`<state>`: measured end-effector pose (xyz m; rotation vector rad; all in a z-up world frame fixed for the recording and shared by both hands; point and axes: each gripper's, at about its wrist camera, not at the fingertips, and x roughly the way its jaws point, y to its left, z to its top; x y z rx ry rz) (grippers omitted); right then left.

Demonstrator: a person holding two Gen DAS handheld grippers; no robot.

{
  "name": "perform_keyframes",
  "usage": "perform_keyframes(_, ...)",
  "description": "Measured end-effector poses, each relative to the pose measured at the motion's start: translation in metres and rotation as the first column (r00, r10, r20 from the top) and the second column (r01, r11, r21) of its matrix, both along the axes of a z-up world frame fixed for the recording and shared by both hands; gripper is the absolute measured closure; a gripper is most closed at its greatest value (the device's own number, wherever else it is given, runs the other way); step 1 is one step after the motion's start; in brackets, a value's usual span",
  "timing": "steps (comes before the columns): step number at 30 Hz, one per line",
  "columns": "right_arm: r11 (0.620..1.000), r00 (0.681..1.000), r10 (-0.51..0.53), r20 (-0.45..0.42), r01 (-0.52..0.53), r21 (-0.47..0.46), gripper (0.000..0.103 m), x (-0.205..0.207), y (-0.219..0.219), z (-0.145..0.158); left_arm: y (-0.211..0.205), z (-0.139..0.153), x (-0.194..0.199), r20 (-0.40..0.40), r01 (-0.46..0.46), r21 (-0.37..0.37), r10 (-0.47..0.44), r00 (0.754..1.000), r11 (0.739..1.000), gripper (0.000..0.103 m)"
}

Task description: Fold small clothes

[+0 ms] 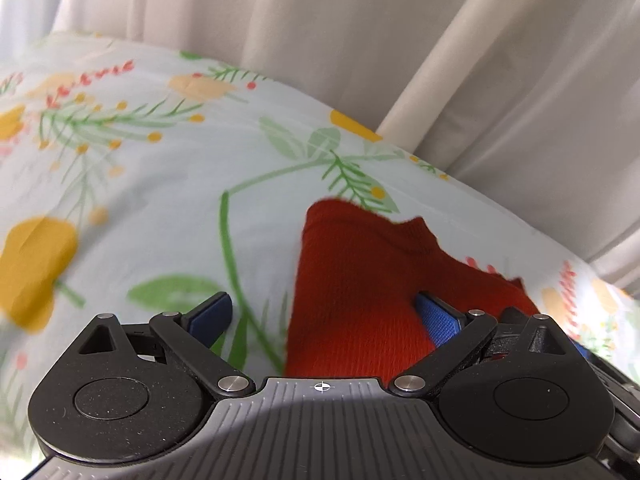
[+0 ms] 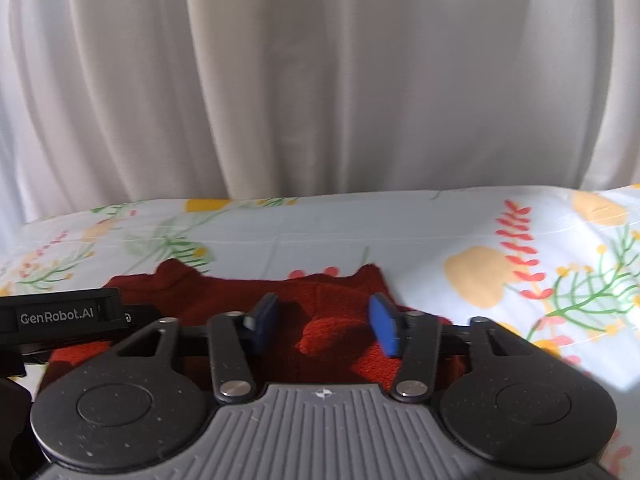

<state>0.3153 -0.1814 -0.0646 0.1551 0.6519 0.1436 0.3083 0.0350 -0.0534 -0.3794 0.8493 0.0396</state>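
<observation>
A small red knitted garment (image 1: 360, 288) lies flat on a flower-printed sheet (image 1: 160, 168). It also shows in the right wrist view (image 2: 332, 296), spread out with two raised corners at its far edge. My left gripper (image 1: 324, 312) is open and low over the garment's left edge: its right pad (image 1: 438, 316) is over the red knit, its left pad (image 1: 212, 314) over the sheet. My right gripper (image 2: 324, 322) is open and low over the garment's near part, with a small raised fold between the pads. The left gripper's black body (image 2: 60, 316) shows at the left of the right wrist view.
White curtains (image 2: 320, 80) hang right behind the far edge of the sheet-covered surface. The sheet (image 2: 520, 264) stretches out to the right of the garment.
</observation>
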Motion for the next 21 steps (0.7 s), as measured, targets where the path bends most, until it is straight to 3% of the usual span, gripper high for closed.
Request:
perform_keyframes(3,0.999,0.999,0.034,-0.024,-0.033,0.043,0.046,-0.034,-0.009,0.014,0.009,0.014,-0.048,0.015,0.055,-0.027,-0.054,0.998,0.998,0.003)
perform_keyframes(6,0.991,0.998,0.052,-0.038,-0.047,0.124,0.046,-0.087,-0.031,0.022,0.009,0.019,-0.103,0.001,0.098,0.039,-0.098,0.995,0.994,0.003)
perform_keyframes(9,0.976,0.992,0.038,-0.120,-0.011,0.217,0.046,-0.135,-0.058,0.014,0.004,0.017,-0.150,-0.015,0.115,0.106,-0.114,0.993,0.988,0.003)
perform_keyframes(11,0.960,0.992,0.032,-0.126,0.005,0.280,0.046,-0.163,-0.075,0.008,0.001,0.013,-0.170,-0.044,0.142,0.132,-0.137,0.990,0.981,0.003)
perform_keyframes(15,0.942,0.977,0.020,-0.211,0.052,0.331,0.045,-0.175,-0.089,0.003,-0.014,0.007,-0.177,-0.071,0.172,0.215,-0.160,0.985,0.962,0.003)
perform_keyframes(18,0.890,0.964,0.024,-0.263,0.100,0.446,0.045,-0.175,-0.097,-0.009,-0.020,0.004,-0.166,-0.069,0.133,0.223,-0.120,0.990,0.966,0.003)
perform_keyframes(19,0.870,0.964,0.033,-0.263,0.102,0.482,0.047,-0.174,-0.098,-0.011,-0.022,0.003,-0.161,-0.078,0.121,0.225,-0.106,0.991,0.967,0.003)
perform_keyframes(21,0.849,0.965,0.041,-0.261,0.104,0.519,0.059,-0.170,-0.097,-0.012,-0.025,0.000,-0.156,-0.093,0.091,0.238,-0.070,0.993,0.967,0.004)
